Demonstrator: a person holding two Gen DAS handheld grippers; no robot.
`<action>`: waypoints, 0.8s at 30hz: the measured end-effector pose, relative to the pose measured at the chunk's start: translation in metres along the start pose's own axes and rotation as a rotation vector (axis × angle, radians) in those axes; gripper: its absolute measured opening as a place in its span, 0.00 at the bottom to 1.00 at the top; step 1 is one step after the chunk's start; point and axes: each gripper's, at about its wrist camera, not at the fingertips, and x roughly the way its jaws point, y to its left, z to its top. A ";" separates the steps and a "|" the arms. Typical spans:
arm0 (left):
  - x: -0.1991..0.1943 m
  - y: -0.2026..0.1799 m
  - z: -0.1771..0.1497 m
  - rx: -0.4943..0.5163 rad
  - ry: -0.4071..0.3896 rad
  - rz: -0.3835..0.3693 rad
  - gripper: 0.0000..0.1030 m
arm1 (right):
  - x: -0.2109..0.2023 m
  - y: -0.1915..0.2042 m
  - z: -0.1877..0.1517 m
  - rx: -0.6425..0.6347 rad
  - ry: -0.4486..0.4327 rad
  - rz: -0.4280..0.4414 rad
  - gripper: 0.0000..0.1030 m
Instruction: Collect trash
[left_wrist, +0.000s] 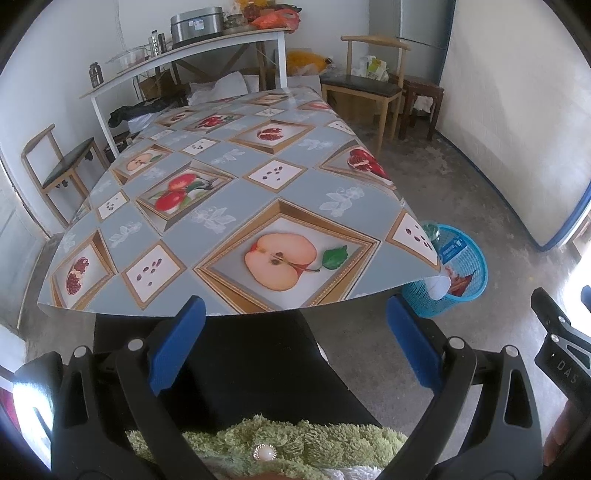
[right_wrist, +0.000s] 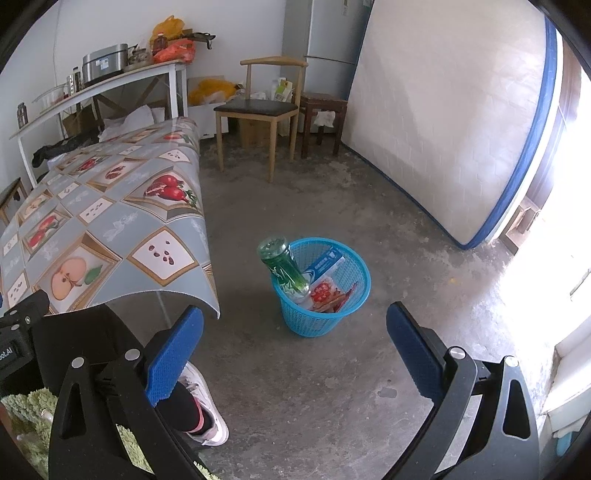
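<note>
Both claws wide open, empty. Blue basket (right_wrist: 321, 291) on floor beside desk (right_wrist: 110, 229) corner, ahead of right claw (right_wrist: 295, 354); left claw (left_wrist: 295, 336) faces bare desk.

Blue plastic mesh basket (right_wrist: 325, 314) standing upright on the concrete floor, just beside the counter's near corner; green bottle (right_wrist: 282, 267) leaning tilted inside, base up and jutting above the rim on the counter side; blue-and-white carton (right_wrist: 325, 264) slanted against the far wall; red printed wrappers (right_wrist: 327, 295) lying lower in front; white scrap beneath the bottle, too small to identify.
</note>
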 end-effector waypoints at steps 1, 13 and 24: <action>-0.001 0.001 0.000 -0.003 -0.003 0.002 0.92 | 0.000 0.000 0.000 0.000 0.000 0.000 0.94; -0.004 0.006 0.005 -0.024 -0.013 0.017 0.92 | -0.001 0.003 0.003 0.001 -0.005 0.006 0.94; -0.005 0.007 0.005 -0.032 -0.012 0.020 0.92 | -0.001 0.004 0.005 -0.002 -0.005 0.005 0.94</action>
